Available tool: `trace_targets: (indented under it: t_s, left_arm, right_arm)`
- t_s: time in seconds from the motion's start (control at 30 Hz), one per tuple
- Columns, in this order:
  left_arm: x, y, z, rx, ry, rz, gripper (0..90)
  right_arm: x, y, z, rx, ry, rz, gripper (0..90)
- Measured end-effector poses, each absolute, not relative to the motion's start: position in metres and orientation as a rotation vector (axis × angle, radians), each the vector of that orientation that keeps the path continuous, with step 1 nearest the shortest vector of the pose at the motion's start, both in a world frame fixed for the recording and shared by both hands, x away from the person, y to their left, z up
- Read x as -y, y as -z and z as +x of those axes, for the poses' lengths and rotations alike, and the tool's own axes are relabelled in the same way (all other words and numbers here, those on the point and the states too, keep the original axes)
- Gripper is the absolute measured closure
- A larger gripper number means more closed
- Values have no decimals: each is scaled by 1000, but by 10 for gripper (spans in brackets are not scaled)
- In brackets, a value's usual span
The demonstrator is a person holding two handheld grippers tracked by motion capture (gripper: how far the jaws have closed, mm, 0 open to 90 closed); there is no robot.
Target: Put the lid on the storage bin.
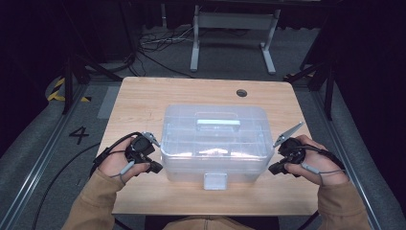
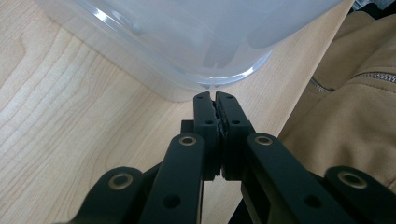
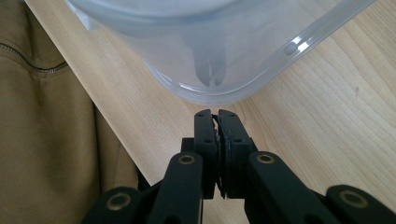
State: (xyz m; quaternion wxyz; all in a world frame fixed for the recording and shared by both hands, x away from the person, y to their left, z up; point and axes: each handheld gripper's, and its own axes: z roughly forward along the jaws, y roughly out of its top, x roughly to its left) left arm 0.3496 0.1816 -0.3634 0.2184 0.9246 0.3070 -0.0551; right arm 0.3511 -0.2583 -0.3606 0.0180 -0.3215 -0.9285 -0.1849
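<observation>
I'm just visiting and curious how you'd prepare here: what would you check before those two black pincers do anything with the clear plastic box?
1. Clear plastic lidded box sits flat and fully on the pale wooden table: ok.
2. Left gripper jaws are shut with nothing between them; they would need opening before any grasp: not ok.
3. Right gripper jaws are likewise shut and empty: not ok.
4. Both grippers are level beside the box's near corners, one at each side: ok.
5. White front latch on the box, fastened or loose: cannot tell.
6. Box's pale top handle lies flat and unobstructed: ok.
</observation>
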Motion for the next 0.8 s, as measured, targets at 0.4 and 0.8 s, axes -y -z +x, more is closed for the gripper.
trace_targets:
  t_s: [0.4,0.8]
  left_arm:
    - [-200,353,348,-899,71,2446,804]
    - [-228,345,344,-1019,-57,2264,749]
  right_arm:
    - [267,353,352,2879,667,-1011,823]
    - [288,338,361,2856,941,-1156,708]
